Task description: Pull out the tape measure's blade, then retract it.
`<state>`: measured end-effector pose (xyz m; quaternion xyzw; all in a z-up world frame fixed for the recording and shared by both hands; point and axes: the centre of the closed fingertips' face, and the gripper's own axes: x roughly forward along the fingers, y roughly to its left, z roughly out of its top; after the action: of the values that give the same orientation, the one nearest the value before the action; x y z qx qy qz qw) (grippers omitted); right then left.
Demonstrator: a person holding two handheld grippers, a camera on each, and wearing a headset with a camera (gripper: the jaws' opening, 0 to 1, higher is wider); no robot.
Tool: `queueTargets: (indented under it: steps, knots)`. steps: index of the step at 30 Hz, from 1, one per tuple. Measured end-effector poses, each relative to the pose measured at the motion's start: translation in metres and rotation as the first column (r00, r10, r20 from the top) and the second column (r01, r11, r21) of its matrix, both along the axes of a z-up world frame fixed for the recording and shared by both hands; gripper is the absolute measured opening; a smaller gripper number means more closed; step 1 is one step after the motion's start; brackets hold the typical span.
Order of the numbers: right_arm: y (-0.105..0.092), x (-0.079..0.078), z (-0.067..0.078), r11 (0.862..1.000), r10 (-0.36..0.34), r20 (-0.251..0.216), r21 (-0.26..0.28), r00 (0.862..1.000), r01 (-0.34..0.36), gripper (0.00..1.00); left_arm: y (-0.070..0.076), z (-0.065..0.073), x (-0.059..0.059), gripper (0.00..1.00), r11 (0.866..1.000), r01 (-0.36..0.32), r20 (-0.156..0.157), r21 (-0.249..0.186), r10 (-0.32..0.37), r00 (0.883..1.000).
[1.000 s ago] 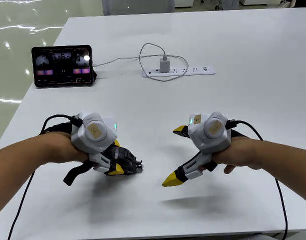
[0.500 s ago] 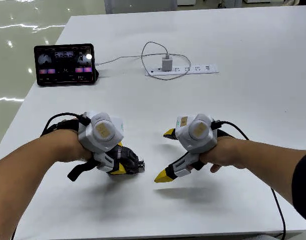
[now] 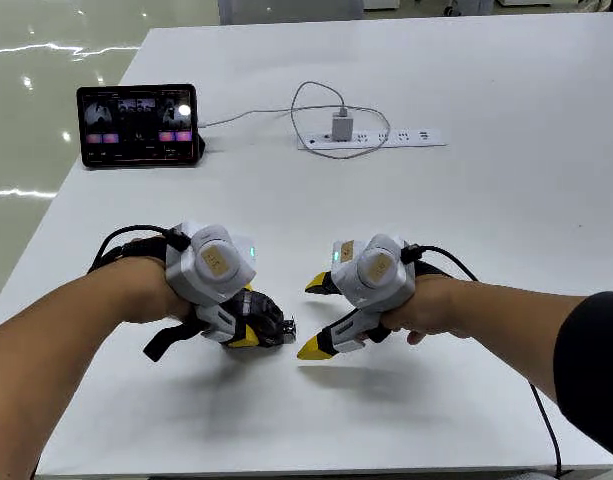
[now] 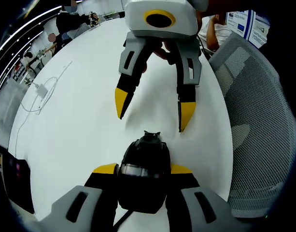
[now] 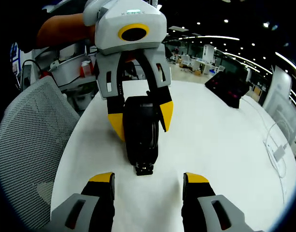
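My left gripper is pinching the tape measure, with its yellow-tipped jaws pressed against the two flat sides of the case. It is held low over the near part of the white table. I cannot tell whether the case touches the tabletop.

The tape measure is a compact, rounded black case with a glossy surface. In the left gripper view a pale strip crosses its upper edge. The small dark hook tab sits right at the mouth of the case and points toward my right gripper.

The right gripper's jaws are spread wide, and nothing is between them. Its tips face the hook end from just beside it and do not touch it.

Farther back on the table a tablet stands with its screen lit. A power strip lies well to its right, with a white charger plugged in and its cable looped.
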<state>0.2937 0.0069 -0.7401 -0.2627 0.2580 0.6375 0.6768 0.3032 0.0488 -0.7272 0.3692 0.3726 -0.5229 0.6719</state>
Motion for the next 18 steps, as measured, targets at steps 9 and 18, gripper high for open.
queueTargets:
  steps: [9,18]
  knots:
    - [0.007,0.002,-0.005,0.999,0.038,0.005,-0.029,0.999,-0.037,0.39,0.0,0.0,0.0,0.33,1.0,-0.004,0.001,-0.009,0.004,1.0]
    - [0.015,0.002,-0.011,0.998,0.044,-0.003,-0.041,0.999,-0.044,0.26,0.0,0.0,0.0,0.33,1.0,-0.004,0.001,-0.01,0.004,1.0]
